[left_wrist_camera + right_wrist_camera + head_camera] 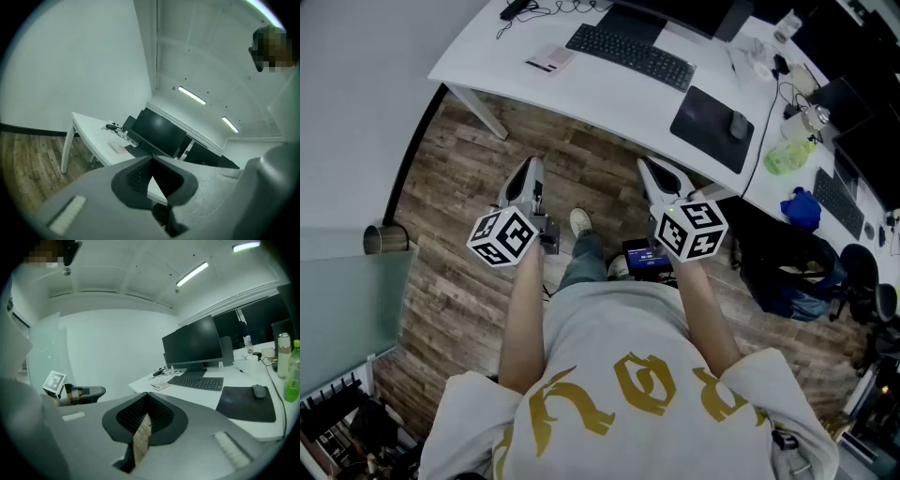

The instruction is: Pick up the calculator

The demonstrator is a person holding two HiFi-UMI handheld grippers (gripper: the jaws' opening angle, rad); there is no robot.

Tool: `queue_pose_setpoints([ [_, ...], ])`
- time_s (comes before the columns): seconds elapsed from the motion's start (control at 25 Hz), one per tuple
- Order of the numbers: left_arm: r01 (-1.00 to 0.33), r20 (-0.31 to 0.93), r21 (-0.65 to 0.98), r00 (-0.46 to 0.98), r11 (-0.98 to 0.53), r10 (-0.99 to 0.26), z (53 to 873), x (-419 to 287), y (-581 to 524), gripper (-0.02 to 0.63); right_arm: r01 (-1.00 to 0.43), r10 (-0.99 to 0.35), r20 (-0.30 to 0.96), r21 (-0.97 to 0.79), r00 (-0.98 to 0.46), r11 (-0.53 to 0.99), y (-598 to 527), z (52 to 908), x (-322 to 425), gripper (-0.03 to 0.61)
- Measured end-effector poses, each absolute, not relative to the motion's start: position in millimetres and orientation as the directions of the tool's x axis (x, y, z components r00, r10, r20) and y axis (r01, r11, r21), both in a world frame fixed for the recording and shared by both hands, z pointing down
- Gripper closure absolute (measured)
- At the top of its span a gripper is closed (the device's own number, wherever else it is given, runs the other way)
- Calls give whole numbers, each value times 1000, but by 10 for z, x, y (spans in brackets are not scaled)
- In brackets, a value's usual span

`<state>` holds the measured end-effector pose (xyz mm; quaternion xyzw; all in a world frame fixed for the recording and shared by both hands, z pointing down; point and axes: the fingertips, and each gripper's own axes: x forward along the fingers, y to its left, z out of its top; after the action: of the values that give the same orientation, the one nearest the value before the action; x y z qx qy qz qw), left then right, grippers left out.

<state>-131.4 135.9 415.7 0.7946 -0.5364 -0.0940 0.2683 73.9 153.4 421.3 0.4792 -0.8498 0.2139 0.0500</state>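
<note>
Now our left gripper [528,173] and right gripper [652,174] are closed on nothing, well apart from the calculator [550,59] on the desk [581,89].

Your head camera looks steeply down onto the desk [581,94] ahead. Cameras on your left gripper [530,167] and right gripper [649,169] face that desk from well back; all three views share the keyboard [630,54].

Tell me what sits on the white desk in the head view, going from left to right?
cables → calculator → keyboard → mouse pad → green bottle
</note>
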Motion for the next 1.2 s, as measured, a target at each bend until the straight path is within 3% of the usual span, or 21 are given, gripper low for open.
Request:
queue_pose_setpoints([
  [0.4, -804, 143, 534, 391, -262, -909, 4176, -1242, 1428, 614, -831, -792, 278, -310, -544, 462, 1609, 4183, 794, 554],
  [0.64, -787, 162, 568, 393, -240, -905, 4273, -1109, 1387, 503, -834, -798, 292, -357, -527, 420, 1587, 4271, 1005, 552],
  [1.2, -744, 171, 655, 310, -127, -935, 4543, -1209, 725, 488, -812, -757, 322, -369, -569, 453, 893, 4519, 1087, 552],
])
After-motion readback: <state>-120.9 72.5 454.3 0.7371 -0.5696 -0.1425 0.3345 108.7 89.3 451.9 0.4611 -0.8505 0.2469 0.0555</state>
